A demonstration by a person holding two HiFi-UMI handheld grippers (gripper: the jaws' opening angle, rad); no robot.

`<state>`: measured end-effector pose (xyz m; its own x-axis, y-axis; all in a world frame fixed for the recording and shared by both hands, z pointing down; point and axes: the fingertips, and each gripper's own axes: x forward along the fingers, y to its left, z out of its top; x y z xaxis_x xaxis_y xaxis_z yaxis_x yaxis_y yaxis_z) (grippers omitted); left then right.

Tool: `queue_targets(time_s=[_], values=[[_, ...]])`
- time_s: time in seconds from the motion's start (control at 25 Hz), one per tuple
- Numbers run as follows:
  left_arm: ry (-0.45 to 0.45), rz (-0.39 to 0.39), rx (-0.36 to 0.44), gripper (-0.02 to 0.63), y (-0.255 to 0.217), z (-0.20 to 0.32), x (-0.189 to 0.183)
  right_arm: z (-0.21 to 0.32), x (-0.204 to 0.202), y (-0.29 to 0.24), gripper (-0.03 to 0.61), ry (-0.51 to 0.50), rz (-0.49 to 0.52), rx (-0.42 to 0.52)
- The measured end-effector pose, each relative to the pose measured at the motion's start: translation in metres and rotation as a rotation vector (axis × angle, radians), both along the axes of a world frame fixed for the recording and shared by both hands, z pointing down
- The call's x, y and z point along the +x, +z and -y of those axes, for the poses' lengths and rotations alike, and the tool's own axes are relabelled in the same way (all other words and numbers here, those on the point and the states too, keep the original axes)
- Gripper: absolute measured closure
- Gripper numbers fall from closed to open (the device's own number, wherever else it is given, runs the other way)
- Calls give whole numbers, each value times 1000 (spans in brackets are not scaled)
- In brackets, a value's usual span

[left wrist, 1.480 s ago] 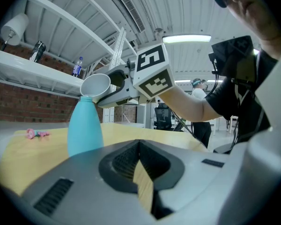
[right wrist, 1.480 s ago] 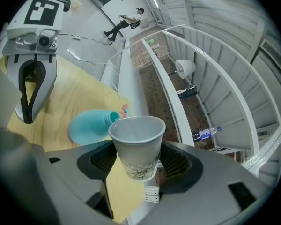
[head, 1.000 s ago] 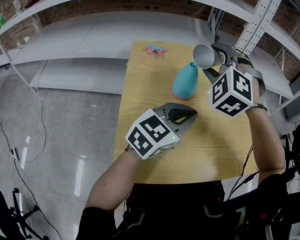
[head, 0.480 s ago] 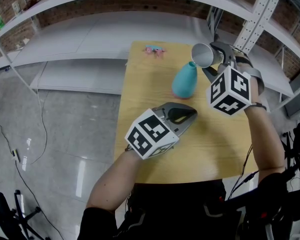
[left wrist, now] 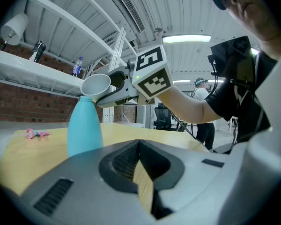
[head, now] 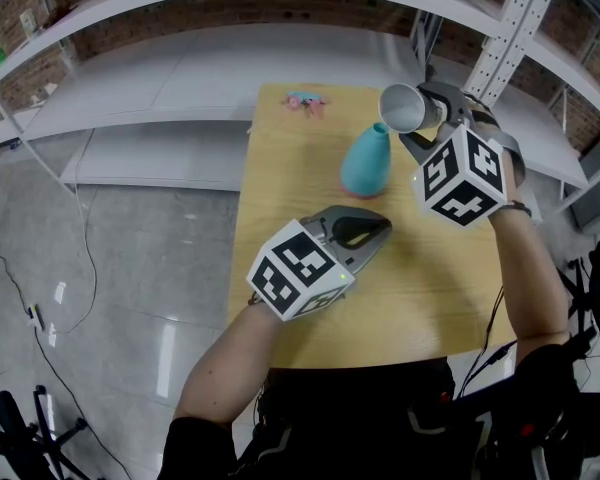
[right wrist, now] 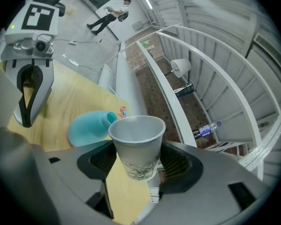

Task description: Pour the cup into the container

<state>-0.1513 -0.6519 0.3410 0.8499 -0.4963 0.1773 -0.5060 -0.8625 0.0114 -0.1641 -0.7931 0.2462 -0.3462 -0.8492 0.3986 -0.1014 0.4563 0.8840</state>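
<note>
Cup [head: 407, 108], tipped sideways, clamped between jaws of right gripper [head: 420, 120], rim just over mouth of upright teal container [head: 365, 164] on table [head: 280, 178]; left gripper [head: 380, 228] nearer, jaws together, empty.

Head view looks steeply down on the table [head: 280, 198]; both close-in gripper views face the container [head: 366, 163] it also shows.

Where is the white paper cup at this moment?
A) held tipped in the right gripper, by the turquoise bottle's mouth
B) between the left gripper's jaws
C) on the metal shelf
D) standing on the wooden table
A: the right gripper holds the white paper cup tipped, its rim at the turquoise bottle.
</note>
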Motion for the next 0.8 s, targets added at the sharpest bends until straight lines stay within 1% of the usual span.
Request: queue_targets(time_s=[0.2,0.4,0.6,0.8], values=[[-1,1,0,612,0,0,0,-1,3,7,282,-1,129,-97],[-1,1,3,612,0,-1,-1,-1,11,11,282,8,287,-181],[-2,-1,5,612,0,-1,-2,-2,27,21,282,28,420,-259],[-2,0,6,612,0,-1,-3,2,52,34,282,68,543,-323]])
